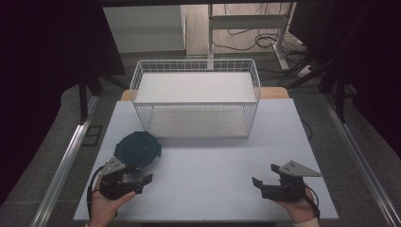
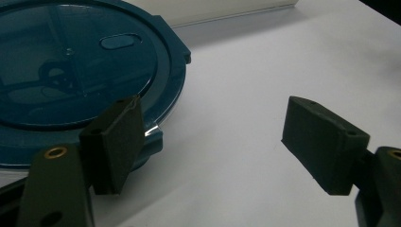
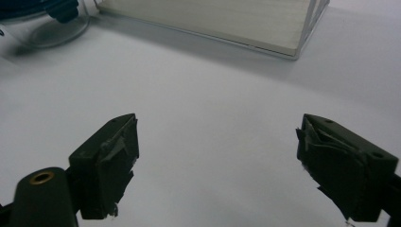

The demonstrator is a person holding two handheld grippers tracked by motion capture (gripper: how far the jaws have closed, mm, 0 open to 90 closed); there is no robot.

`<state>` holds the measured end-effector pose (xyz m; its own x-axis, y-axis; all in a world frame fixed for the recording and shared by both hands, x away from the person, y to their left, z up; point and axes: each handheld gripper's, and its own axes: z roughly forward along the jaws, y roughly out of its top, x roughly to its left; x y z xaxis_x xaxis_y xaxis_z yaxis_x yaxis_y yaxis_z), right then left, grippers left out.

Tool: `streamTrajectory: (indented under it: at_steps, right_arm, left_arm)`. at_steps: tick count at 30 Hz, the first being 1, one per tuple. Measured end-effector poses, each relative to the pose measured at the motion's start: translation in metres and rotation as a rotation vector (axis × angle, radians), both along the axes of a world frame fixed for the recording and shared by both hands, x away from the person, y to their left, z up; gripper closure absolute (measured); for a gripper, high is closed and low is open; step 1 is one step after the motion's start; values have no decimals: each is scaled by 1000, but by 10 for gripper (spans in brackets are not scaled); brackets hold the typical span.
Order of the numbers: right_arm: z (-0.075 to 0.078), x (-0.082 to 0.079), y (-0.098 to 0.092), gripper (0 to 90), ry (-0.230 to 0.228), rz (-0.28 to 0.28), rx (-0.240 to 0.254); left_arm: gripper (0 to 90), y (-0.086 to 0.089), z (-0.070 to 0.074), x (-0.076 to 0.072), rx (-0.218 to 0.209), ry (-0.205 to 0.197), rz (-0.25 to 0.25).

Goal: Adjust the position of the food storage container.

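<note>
Both tongs gape, gripping nothing: left tongs (image 1: 137,176) sit at the worktop's (image 1: 208,161) near-left edge, one jaw just beside the round blue lid (image 1: 137,150) lying flat there; right tongs (image 1: 265,176) rest near the near-right corner.

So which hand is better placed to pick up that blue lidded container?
The left. The left gripper sits right at the blue lidded container, jaws open, one beside its rim. The right gripper is across the table, jaws open.

The round dark blue plastic lid (image 2: 80,71) is cut off by the left gripper view's top and left edges; one black jaw covers its near rim.
</note>
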<state>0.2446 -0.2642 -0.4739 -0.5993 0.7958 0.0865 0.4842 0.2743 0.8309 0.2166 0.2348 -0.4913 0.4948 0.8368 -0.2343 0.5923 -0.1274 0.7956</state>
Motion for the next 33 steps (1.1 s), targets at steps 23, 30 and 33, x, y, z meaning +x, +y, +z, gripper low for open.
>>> streamTrajectory:
  at_steps: [23,30,33]
  right_arm:
    - [3,1,-6,225,18,9,33]
    - [2,3,-9,234,21,27,30]
    - [2,2,-10,240,20,35,19]
  left_arm:
    - [252,-4,1,-5,2,-7,-26]
    - [276,-7,13,-1,9,-17,-17]
    - [283,-6,16,0,5,-10,-8]
